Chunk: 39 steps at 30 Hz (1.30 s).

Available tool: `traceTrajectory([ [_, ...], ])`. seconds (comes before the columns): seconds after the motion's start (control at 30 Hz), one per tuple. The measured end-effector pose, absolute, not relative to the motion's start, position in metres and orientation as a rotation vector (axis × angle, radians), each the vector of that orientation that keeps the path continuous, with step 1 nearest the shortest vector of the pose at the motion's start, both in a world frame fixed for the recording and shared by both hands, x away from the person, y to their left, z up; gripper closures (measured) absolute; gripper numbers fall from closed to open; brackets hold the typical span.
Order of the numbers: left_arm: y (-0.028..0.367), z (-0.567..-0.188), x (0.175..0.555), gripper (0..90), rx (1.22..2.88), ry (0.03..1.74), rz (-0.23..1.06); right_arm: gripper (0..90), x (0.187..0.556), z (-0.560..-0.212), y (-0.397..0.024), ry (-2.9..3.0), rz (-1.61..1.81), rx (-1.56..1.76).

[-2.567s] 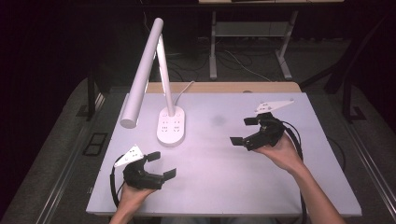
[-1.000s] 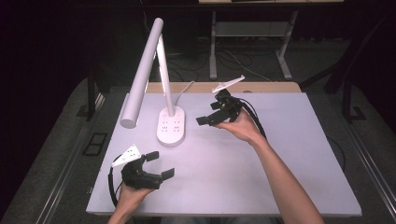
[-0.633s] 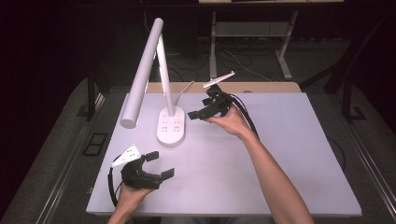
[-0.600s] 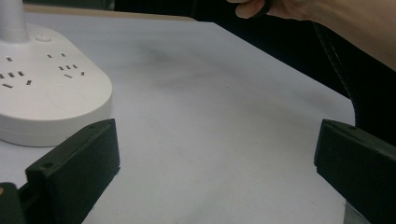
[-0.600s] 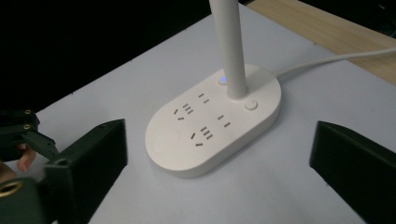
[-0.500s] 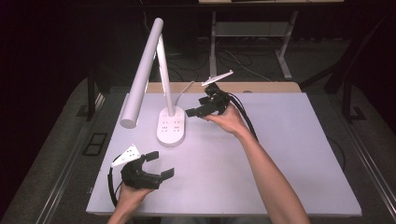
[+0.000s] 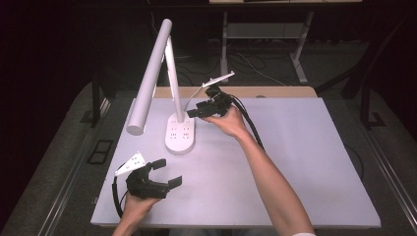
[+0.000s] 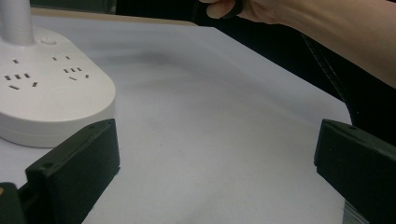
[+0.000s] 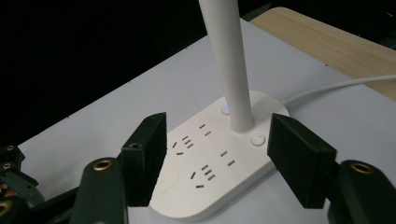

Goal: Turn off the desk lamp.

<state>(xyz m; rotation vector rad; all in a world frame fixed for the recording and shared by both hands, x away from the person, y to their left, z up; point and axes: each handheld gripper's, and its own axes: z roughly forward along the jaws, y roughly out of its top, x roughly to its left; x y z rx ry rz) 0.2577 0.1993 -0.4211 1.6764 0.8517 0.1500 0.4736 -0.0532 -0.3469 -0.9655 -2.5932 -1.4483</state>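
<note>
A white desk lamp stands at the back left of the table. Its base (image 7: 179,133) carries several sockets, its stem (image 7: 170,73) rises straight, and its tube head (image 7: 147,81) slopes down to the left. My right gripper (image 7: 199,104) hovers open just right of the base, a little above it. In the right gripper view, the right gripper (image 9: 219,154) has its jaws either side of the base (image 9: 210,177) and the stem (image 9: 229,60), apart from both. My left gripper (image 7: 167,173) rests open near the front left, with nothing between its fingers (image 8: 74,172).
The lamp's white cable (image 7: 193,96) runs back over a wooden strip (image 7: 275,92) at the table's far edge. Two small buttons (image 9: 256,138) sit beside the stem. The pale tabletop (image 7: 305,162) stretches to the right. Black cables trail from both grippers.
My right gripper has travelled left from the table's right half to the lamp base, still open. The left gripper has stayed where it was.
</note>
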Motion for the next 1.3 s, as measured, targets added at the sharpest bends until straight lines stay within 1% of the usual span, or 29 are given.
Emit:
traceTrajectory([
  [0.07,0.199,-0.421,0.258,0.0,1.675,0.853,0.145,43.5,0.476,-0.347,-0.05,-2.598,-1.444,-0.961],
  [0.17,0.2,-0.421,0.258,0.0,1.67,0.854,0.145,51.8,0.479,-0.349,-0.045,-2.605,-1.44,-0.973],
  [0.57,0.2,-0.421,0.258,0.0,1.661,0.851,0.136,88.1,0.494,-0.367,-0.032,-2.607,-1.423,-1.018],
  [0.6,0.2,-0.421,0.258,0.0,1.661,0.851,0.136,89.9,0.496,-0.369,-0.031,-2.612,-1.421,-1.036],
  [0.8,0.201,-0.421,0.258,0.0,1.651,0.859,0.133,90.0,0.501,-0.377,-0.029,-2.635,-1.396,-1.1],
  [1.3,0.202,-0.421,0.261,0.0,1.634,0.861,0.122,90.0,0.511,-0.404,-0.021,-2.633,-1.347,-1.126],
])
